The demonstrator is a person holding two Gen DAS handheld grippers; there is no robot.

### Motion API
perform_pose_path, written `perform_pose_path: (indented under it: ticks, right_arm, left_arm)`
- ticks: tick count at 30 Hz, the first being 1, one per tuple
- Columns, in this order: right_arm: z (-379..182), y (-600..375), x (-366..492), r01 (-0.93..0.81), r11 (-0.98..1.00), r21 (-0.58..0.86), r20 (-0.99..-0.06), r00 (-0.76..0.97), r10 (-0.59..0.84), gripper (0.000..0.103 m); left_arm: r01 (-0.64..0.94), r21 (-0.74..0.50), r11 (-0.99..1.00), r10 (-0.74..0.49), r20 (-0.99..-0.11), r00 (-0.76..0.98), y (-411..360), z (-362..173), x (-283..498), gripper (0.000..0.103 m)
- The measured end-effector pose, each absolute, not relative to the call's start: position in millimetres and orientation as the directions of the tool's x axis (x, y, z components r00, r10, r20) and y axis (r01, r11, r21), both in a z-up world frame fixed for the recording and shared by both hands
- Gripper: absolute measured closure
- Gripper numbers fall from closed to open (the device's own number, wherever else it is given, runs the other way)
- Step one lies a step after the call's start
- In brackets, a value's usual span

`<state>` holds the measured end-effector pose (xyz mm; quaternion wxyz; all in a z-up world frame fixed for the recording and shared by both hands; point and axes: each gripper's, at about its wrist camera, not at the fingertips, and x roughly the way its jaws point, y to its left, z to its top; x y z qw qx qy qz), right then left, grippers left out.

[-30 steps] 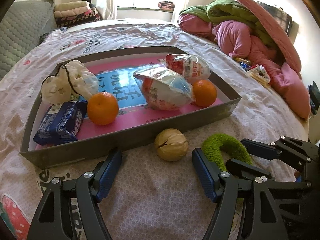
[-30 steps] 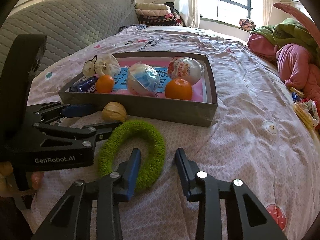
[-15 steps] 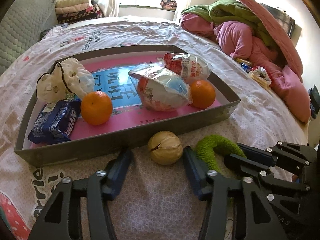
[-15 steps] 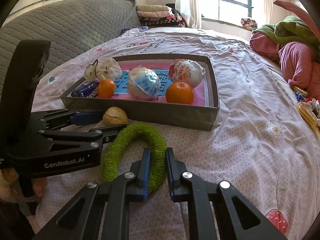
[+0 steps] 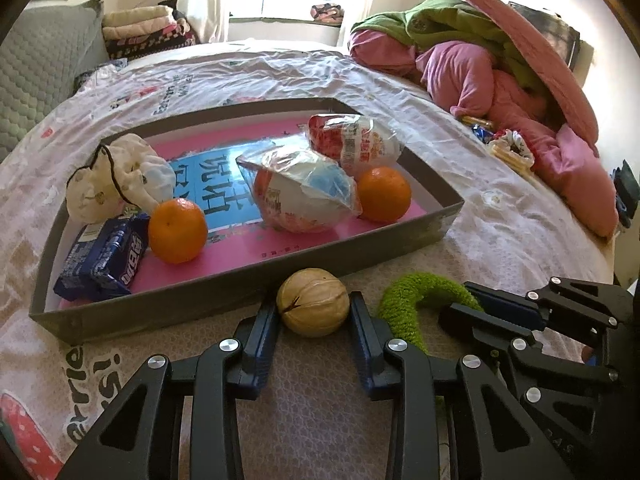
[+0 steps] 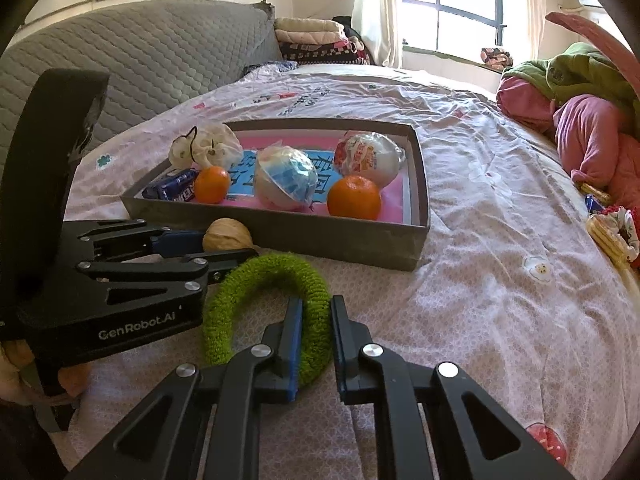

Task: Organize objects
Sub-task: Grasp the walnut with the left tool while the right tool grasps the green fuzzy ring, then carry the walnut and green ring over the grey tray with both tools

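On the bedsheet before the grey box (image 5: pixel 248 280), my left gripper (image 5: pixel 314 312) pinches the walnut (image 5: pixel 313 302). Beside it, my right gripper (image 6: pixel 316 320) clamps the green fuzzy ring (image 6: pixel 264 276). Round shell could squirt free.

So compared to a second ago, the left gripper (image 5: pixel 314 320) has slid forward and narrowed a lot: its blue pads now sit right against both sides of the walnut (image 5: pixel 313 302), which was out ahead of wide-open fingers before. Meanwhile the right gripper (image 6: pixel 316 316) has pinched in too, going from straddling the green fuzzy ring (image 6: pixel 272 300) loosely to clamping its right-hand side between both pads. Ring looks barely moved.
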<state>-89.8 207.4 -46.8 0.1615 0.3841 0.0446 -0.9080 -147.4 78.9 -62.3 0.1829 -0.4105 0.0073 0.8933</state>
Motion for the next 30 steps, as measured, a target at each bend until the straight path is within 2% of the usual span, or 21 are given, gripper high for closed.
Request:
perform_pose_path:
  ticks: [20, 30]
  right_arm:
    - [-8.6, 213.3, -82.2, 0.345, -0.931, 0.116, -0.582, -0.736, -0.345, 0.09]
    - [13.6, 203.5, -87.5, 0.356, -0.933, 0.058, -0.539, -0.775, -0.33, 0.09]
  left_arm:
    - [-0.323, -0.134, -0.937, 0.334, -0.623, -0.707, 58.1, -4.6, -127.8, 0.068]
    - [-0.28, -0.119, -0.953, 0.294, -0.596, -0.748, 46.2, 12.0, -124.4, 0.068]
